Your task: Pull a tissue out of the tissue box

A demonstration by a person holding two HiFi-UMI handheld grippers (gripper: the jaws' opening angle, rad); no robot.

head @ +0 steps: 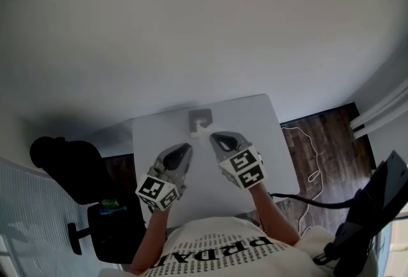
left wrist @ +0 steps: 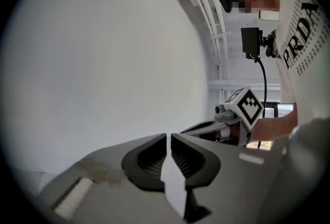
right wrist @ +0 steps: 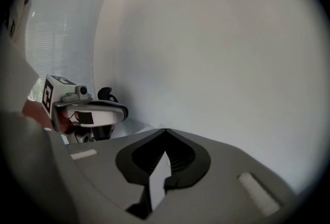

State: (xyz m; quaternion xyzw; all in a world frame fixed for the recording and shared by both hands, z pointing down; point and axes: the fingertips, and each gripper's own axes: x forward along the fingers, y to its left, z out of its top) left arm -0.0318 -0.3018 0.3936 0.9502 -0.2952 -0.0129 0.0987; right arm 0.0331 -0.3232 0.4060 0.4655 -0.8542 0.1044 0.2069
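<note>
Right gripper is clenched on the tissue — a white strip running back to the grey tissue box at the table's far edge. Left gripper hovers nearby, jaws a thin slit apart, empty. Neither gripper view shows the box — only wall.

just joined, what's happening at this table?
A person works two handheld grippers over a white table. The right gripper, fingers shut, seems to pinch a tissue drawn partly out of the gray tissue box. The left gripper hangs beside it, fingers a slit apart, holding nothing.
</note>
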